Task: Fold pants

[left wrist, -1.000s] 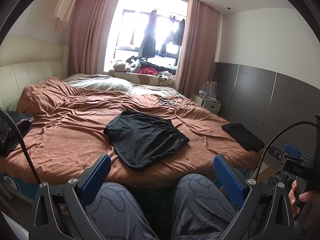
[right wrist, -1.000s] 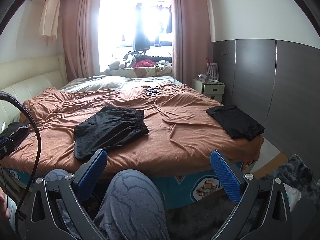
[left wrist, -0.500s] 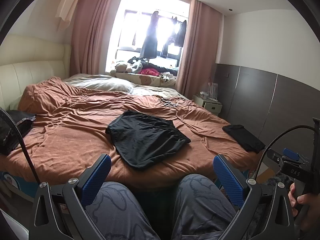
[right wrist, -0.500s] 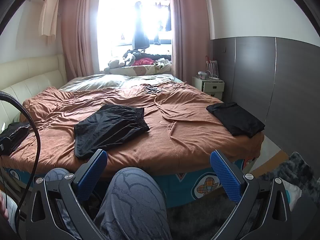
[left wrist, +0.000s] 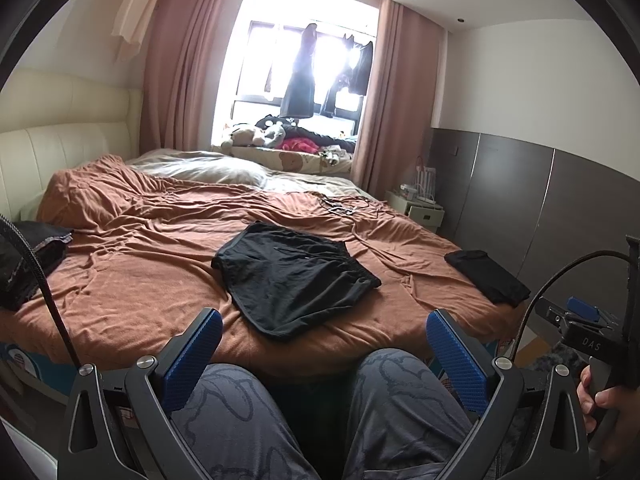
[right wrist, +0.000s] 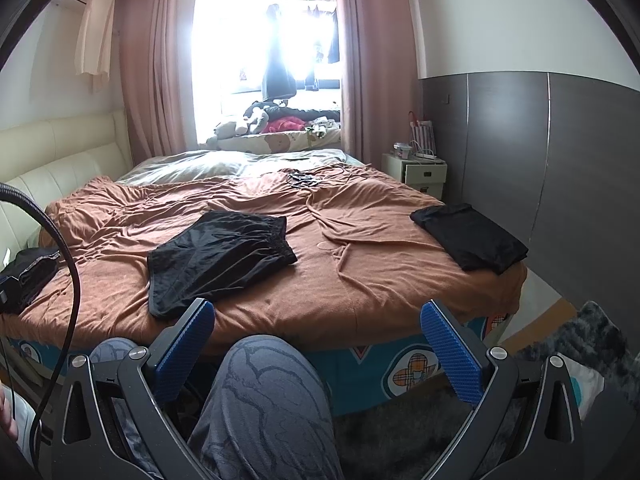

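Black shorts (left wrist: 294,276) lie spread flat on the brown bedspread (left wrist: 132,280), near the bed's front edge; they also show in the right wrist view (right wrist: 220,258). My left gripper (left wrist: 324,354) is open and empty, held above the person's knees, short of the bed. My right gripper (right wrist: 318,346) is open and empty, also over a knee, with the shorts ahead to its left. Both grippers are well apart from the shorts.
A folded black garment (right wrist: 470,236) lies at the bed's right corner. A dark pile (left wrist: 28,260) sits at the left edge. Cables (right wrist: 302,179) lie mid-bed. A nightstand (right wrist: 424,170) stands by the grey wall. A dark rug (right wrist: 592,344) covers the floor at right.
Both views have tilted slightly, so the bed sits a little lower in frame. The shorts and other clothes have not moved. Both grippers stay open.
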Motion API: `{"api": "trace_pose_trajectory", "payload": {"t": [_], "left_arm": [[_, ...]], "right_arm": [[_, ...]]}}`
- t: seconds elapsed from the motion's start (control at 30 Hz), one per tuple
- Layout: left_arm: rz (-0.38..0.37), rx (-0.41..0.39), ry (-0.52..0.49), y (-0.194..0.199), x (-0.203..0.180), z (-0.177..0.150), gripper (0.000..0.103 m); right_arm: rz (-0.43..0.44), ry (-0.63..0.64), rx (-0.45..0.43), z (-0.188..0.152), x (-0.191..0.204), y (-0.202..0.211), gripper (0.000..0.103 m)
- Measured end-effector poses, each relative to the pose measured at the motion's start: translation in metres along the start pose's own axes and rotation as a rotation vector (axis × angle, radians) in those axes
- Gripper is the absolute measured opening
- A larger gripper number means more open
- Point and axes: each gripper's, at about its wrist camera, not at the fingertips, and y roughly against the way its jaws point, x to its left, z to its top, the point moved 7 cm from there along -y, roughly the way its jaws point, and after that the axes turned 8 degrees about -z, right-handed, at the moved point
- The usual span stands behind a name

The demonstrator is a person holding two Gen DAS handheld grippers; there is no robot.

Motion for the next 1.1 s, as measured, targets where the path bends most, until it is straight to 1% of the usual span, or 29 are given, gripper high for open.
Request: {"api": "trace_pose_trajectory", "payload": {"t": [0.4,0.67,0.93,1.1], "left_arm": [[0.002,0.002,0.017,0.002,0.005,0.0,0.103],[0.024,0.011,0.024,-0.005,0.017,0.002,0.103],[0.036,0.056,0.06,-0.03,0.035,0.0,0.103],[0.044,0.091,0.063,-0.049,0.039,-0.001,0.103]], "right_arm": [[0.001,0.005,0.002,0.002,-0.001,0.0,0.103],[0.016,0.019,0.012,0.006,0.0,-0.009,0.103],[0.014,0.015,0.034,0.013,0.0,-0.029,0.103],[0.026,0.01,0.074,0.013,0.0,-0.048,0.103]]}}
